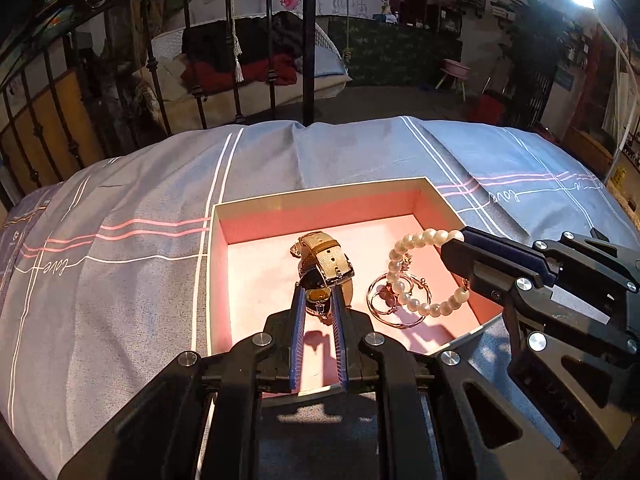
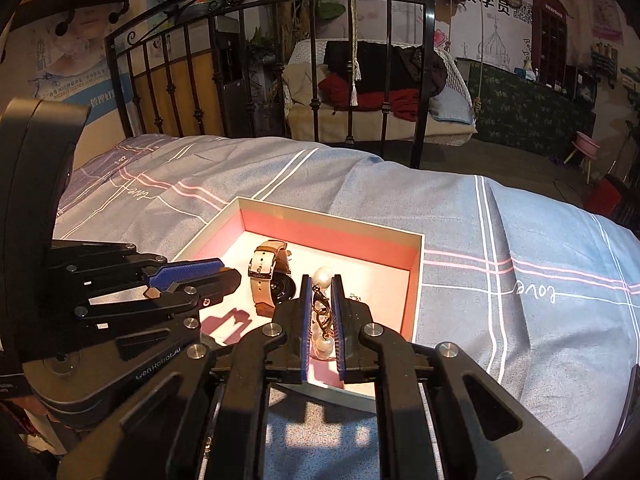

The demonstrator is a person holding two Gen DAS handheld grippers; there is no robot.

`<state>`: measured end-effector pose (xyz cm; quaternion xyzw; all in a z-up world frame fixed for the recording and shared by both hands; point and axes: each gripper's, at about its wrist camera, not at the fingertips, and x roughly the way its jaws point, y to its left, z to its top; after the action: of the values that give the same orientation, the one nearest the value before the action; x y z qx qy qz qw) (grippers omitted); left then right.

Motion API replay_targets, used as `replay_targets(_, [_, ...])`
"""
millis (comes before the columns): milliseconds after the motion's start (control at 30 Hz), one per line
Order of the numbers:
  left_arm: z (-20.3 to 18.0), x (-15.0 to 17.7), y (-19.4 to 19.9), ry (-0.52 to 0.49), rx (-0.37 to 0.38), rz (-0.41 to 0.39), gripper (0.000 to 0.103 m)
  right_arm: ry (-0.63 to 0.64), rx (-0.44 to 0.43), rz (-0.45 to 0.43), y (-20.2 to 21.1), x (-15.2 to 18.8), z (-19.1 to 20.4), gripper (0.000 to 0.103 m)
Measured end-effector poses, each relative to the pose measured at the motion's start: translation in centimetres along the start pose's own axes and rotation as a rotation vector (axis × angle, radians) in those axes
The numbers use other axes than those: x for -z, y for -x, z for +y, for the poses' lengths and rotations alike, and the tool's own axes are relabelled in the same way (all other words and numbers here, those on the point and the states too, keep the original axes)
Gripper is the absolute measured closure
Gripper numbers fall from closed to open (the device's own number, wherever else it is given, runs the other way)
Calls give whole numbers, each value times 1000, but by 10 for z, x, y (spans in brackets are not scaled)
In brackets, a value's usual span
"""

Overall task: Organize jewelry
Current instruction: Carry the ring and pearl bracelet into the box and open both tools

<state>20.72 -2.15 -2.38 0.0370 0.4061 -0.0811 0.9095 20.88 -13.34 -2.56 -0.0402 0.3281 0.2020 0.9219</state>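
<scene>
Both my grippers over the pink box on the bed.
Left gripper pinches the watch; right gripper is closed on the pearl bracelet.

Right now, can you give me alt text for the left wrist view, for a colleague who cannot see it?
The left tool is closed on a watch with a tan strap inside a shallow pink-lined box on a grey striped bedspread. The right tool reaches in from the right and grips a pearl bracelet, which drapes over gold hoop earrings in the box.
</scene>
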Motion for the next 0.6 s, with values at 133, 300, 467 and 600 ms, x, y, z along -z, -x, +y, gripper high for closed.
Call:
replay_targets(133, [-2,1,-8,-9,-6,15,90,-2,-4,22,-9,4,1,93])
replay_targets(300, [-3,4,-17,-16,-22,35,90,-7,-4,44,-18,7,0,93])
replay_targets(467, [-2,4,-21,-12,-27,46,90,-1,-4,55,-23,8,1,93])
replay_targets(600, [-2,4,-24,-5,-32,54,90,2,-1,63,-25,9,1,93])
